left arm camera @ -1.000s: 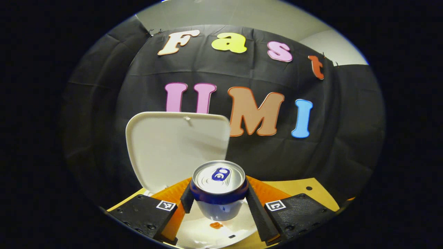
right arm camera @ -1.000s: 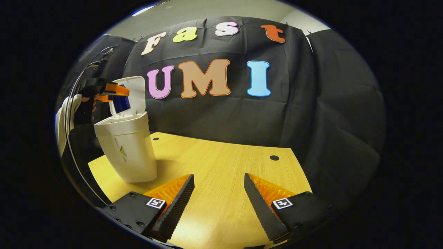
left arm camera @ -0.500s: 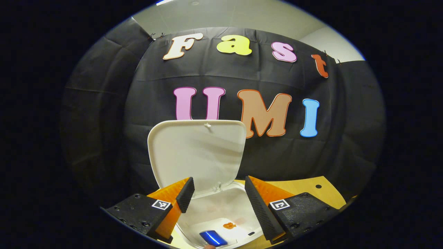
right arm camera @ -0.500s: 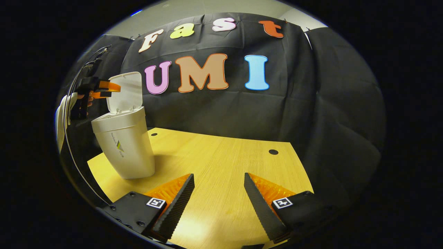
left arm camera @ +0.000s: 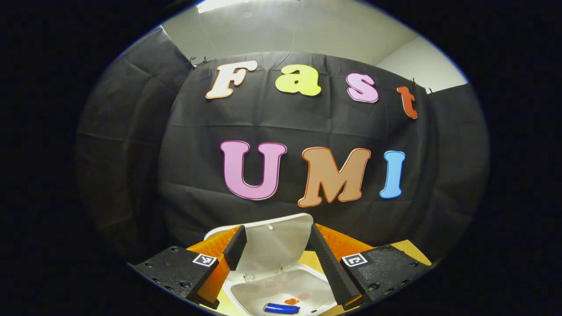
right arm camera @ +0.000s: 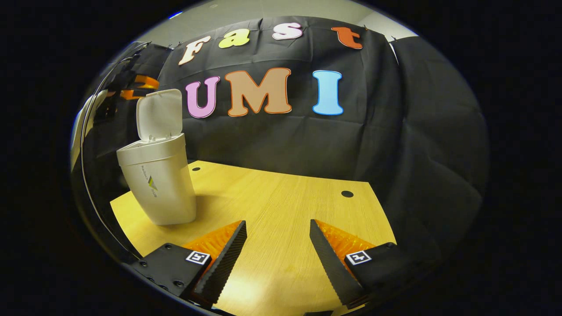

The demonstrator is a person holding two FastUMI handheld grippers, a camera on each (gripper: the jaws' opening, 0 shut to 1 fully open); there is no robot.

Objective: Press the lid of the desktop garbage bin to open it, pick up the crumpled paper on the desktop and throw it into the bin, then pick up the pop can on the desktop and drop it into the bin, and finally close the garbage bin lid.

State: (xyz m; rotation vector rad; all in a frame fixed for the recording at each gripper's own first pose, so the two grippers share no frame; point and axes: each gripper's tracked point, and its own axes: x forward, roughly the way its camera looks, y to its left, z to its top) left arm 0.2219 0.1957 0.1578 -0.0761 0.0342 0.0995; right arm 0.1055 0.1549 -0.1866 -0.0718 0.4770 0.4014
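The white bin (right arm camera: 159,184) stands at the left of the wooden desk (right arm camera: 281,210), its lid (right arm camera: 159,113) raised upright. In the left gripper view I look down into the bin's mouth (left arm camera: 281,292), where the blue pop can (left arm camera: 282,308) lies inside beside an orange scrap; the lid (left arm camera: 274,243) rises just beyond. My left gripper (left arm camera: 275,243) hangs open above the bin with nothing between its fingers; it also appears small, above and left of the lid, in the right gripper view (right arm camera: 136,87). My right gripper (right arm camera: 277,239) is open low over the desk.
The wooden desk has round holes (right arm camera: 347,193) near its back edge. Black cloth walls close the booth behind and to the sides. A person's sleeve (right arm camera: 85,118) shows at the far left behind the bin.
The left gripper opened and let the can fall into the bin, then rose higher above it. The right gripper stayed almost still.
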